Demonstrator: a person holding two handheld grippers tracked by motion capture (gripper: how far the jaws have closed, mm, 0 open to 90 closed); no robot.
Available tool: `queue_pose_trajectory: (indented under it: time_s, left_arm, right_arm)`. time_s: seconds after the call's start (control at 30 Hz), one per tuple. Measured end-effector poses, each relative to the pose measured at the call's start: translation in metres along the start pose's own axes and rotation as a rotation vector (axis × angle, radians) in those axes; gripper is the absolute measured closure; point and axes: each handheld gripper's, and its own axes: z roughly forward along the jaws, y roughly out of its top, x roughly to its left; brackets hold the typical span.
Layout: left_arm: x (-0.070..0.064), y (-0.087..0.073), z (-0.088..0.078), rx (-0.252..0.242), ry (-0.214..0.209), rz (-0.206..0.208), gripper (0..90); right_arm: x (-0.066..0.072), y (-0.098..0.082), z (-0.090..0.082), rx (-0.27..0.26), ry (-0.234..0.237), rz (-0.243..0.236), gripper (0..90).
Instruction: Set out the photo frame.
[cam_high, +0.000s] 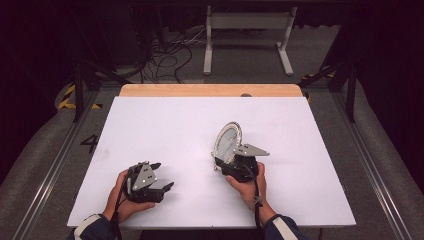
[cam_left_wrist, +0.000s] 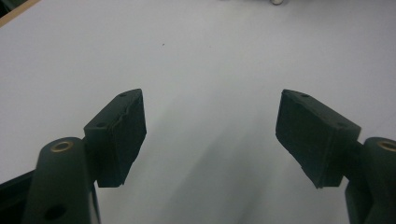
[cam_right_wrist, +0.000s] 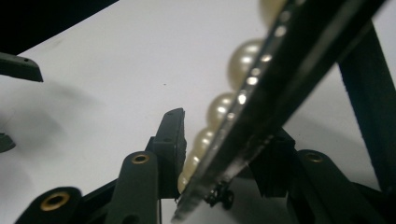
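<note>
On white table, right gripper clamped on lower edge of oval pearl-rimmed framed mirror, held upright and tilted near centre, left gripper resting apart at left, jaws wide, nothing between.

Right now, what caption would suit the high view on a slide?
Right gripper holds a pearl-rimmed oval mirror upright on the white table; left gripper rests open nearby.
</note>
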Motion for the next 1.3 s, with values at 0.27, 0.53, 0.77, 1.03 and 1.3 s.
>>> queue_pose_trajectory:
  time_s: [0.27, 0.53, 0.77, 1.03, 1.3]
  left_arm:
    - [0.003, 0.004, 0.008, -0.006, -0.028, -0.019, 24.0]
    - [0.014, 0.024, 0.025, -0.037, -0.086, -0.054, 21.6]
    - [0.024, 0.053, 0.056, -0.060, -0.189, -0.070, 18.6]
    - [0.025, 0.077, 0.089, -0.078, -0.203, -0.079, 17.3]
    - [0.029, 0.089, 0.122, -0.101, -0.218, -0.128, 19.3]
  right_arm:
    - [-0.005, -0.002, -0.007, 0.015, 0.042, -0.012, 66.9]
    - [-0.010, -0.001, -0.012, 0.045, 0.086, -0.035, 70.5]
    - [-0.011, 0.001, -0.015, 0.048, 0.096, -0.046, 65.4]
    - [-0.007, 0.002, -0.038, -0.010, 0.027, -0.133, 56.7]
    - [-0.004, 0.001, -0.061, -0.088, -0.008, -0.162, 70.4]
